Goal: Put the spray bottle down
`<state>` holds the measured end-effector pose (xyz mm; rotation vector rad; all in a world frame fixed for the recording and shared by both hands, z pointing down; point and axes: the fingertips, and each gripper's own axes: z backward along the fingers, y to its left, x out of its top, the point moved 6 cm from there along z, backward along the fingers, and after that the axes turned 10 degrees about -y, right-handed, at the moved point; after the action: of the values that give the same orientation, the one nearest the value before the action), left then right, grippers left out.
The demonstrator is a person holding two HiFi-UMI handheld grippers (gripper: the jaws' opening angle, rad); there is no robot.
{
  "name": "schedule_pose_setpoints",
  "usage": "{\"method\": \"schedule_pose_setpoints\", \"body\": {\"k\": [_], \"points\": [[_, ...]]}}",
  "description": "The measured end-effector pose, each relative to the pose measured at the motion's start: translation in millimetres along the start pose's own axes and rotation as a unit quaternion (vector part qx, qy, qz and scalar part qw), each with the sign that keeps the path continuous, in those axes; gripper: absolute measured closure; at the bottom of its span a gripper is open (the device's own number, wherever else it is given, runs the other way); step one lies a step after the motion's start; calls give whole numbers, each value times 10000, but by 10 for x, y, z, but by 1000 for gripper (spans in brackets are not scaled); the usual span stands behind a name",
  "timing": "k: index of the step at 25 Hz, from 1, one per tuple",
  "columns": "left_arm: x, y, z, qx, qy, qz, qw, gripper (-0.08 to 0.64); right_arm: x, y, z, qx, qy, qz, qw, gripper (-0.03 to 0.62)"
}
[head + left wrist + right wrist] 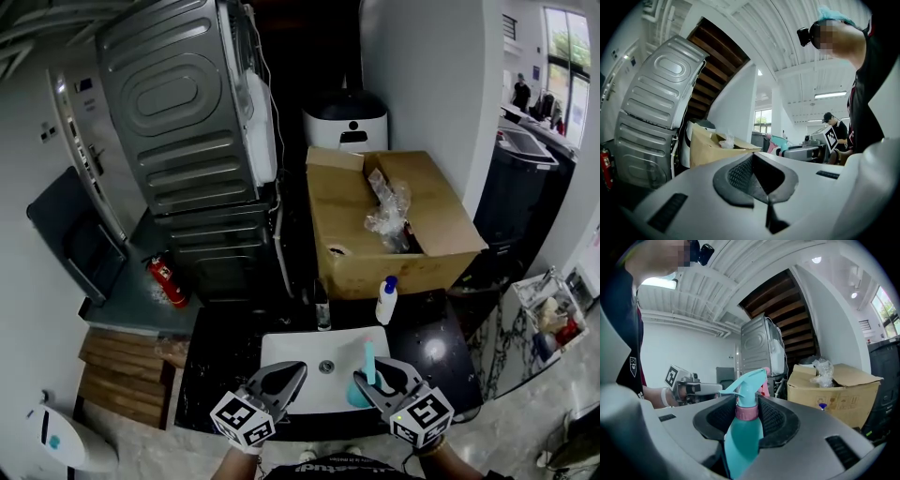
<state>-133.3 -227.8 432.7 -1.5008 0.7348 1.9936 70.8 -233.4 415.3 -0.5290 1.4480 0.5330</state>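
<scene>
A teal spray bottle [743, 437] with a pink collar stands upright between the black pads of my right gripper [747, 409], which is shut on its neck and upper body. In the head view the spray bottle [368, 367] and right gripper [380, 382] hang over the right part of a white sink [300, 352]. My left gripper [283, 380] is level beside it over the sink's left part. In the left gripper view the left gripper [757, 174] has its pads together with nothing between them.
The sink sits in a black counter [436, 342]. A white bottle with a blue cap [386, 300] stands behind the sink. An open cardboard box [347, 211] with crumpled plastic lies beyond. A grey washing machine [183, 122] and a red fire extinguisher [167, 281] are at left.
</scene>
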Motion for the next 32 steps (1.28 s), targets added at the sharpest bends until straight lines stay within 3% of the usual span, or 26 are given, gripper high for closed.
{"method": "schedule_pose_setpoints", "body": {"k": [14, 20, 25, 32], "points": [[-33, 261, -224, -150, -65, 207, 9997, 545, -32, -227, -115, -499, -57, 293, 9983, 422], [-149, 301, -404, -377, -27, 161, 9992, 545, -62, -566, 4, -1147, -210, 358, 9925, 422], [-242, 355, -554, -212, 1, 80, 9997, 545, -115, -897, 85, -1601, -268, 460, 9857, 422], [-531, 165, -704, -89, 126, 81, 9998, 545, -342, -1632, 380, -2582, -389, 418, 9644, 422]]}}
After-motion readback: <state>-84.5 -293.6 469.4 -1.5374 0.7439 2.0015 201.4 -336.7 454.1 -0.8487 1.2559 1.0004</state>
